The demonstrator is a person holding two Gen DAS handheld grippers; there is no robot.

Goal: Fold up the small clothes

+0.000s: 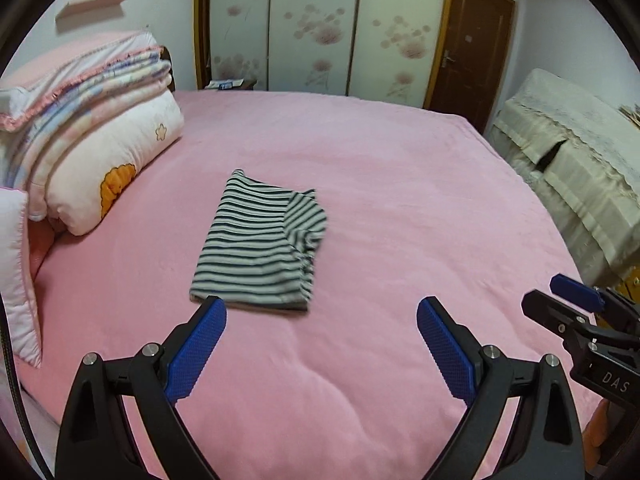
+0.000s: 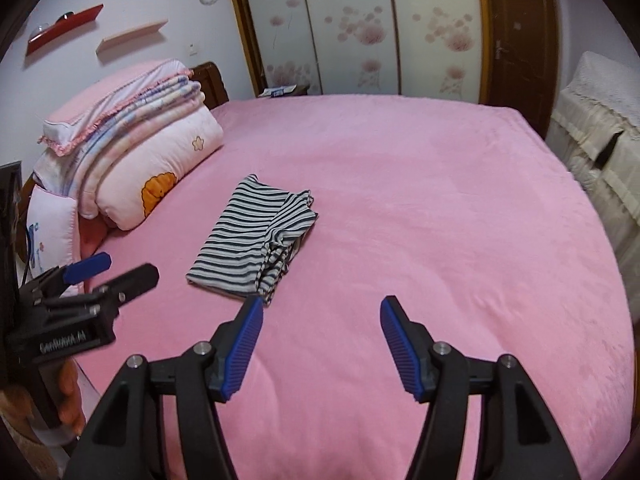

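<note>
Now the folded black-and-white striped garment lies flat mid-bed on the pink fleece bedspread; the left gripper and right gripper hover above, jaws spread wide, empty.

A pink-covered bed stands before a floral sliding wardrobe and brown door.

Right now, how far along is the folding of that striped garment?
Done: the striped garment lies folded into a compact rectangle on the pink bed. In hand: nothing; left gripper and right gripper are open and empty. Left: maybe neatening its bunched right edge; no other loose clothes show.
</note>
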